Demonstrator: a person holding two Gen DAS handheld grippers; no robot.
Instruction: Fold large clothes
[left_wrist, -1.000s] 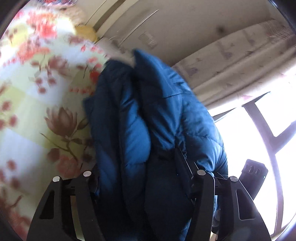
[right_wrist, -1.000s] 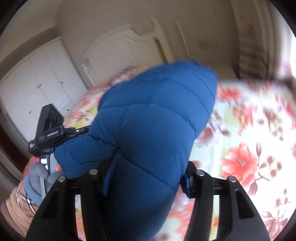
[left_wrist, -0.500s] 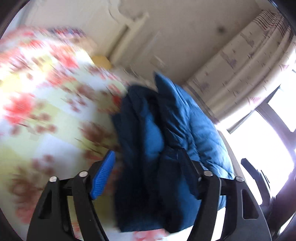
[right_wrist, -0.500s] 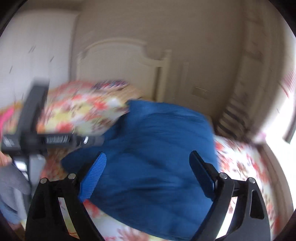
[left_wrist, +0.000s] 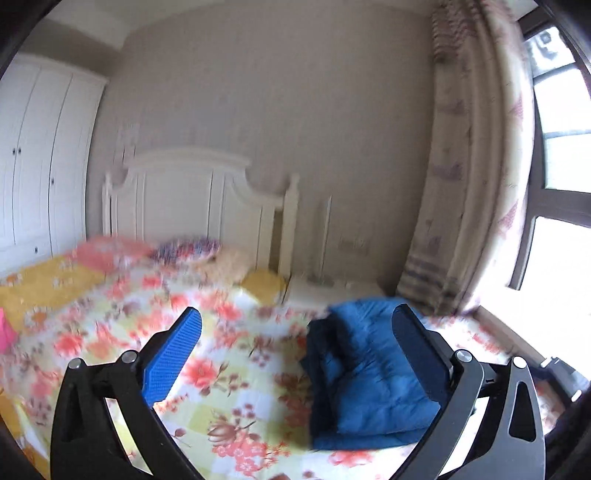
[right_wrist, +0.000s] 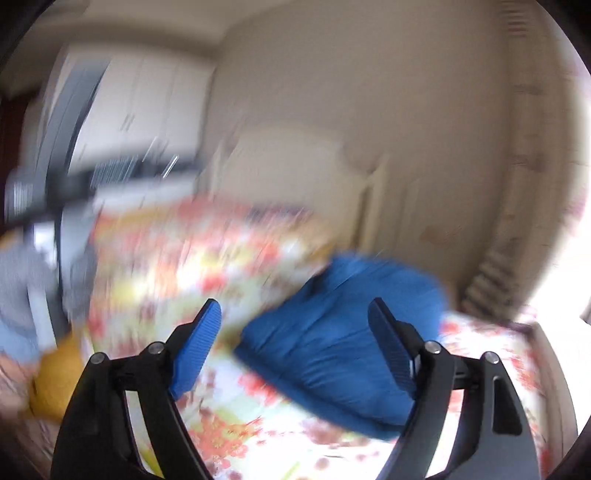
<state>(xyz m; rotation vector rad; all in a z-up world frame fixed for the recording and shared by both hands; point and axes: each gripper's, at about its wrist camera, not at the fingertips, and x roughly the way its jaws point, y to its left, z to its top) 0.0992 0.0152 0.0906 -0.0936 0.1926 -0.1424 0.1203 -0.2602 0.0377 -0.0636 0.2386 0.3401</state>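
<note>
In the left wrist view, the left gripper (left_wrist: 295, 332) hung above the bed with its jaws spread wide and nothing between them. Beyond its left jaw lay the floral bedspread (left_wrist: 207, 332). The folded blue jacket (left_wrist: 369, 373) lay on that bedspread ahead of the right jaw, partly hidden behind it, free of both pads. Farther off stood the white headboard (left_wrist: 192, 199), with a curtain (left_wrist: 476, 184) past the right jaw.

In the blurred right wrist view, the right gripper (right_wrist: 295, 332) also had its jaws parted and empty. The jacket (right_wrist: 332, 332) lay ahead between them, nearer the right jaw, untouched.
</note>
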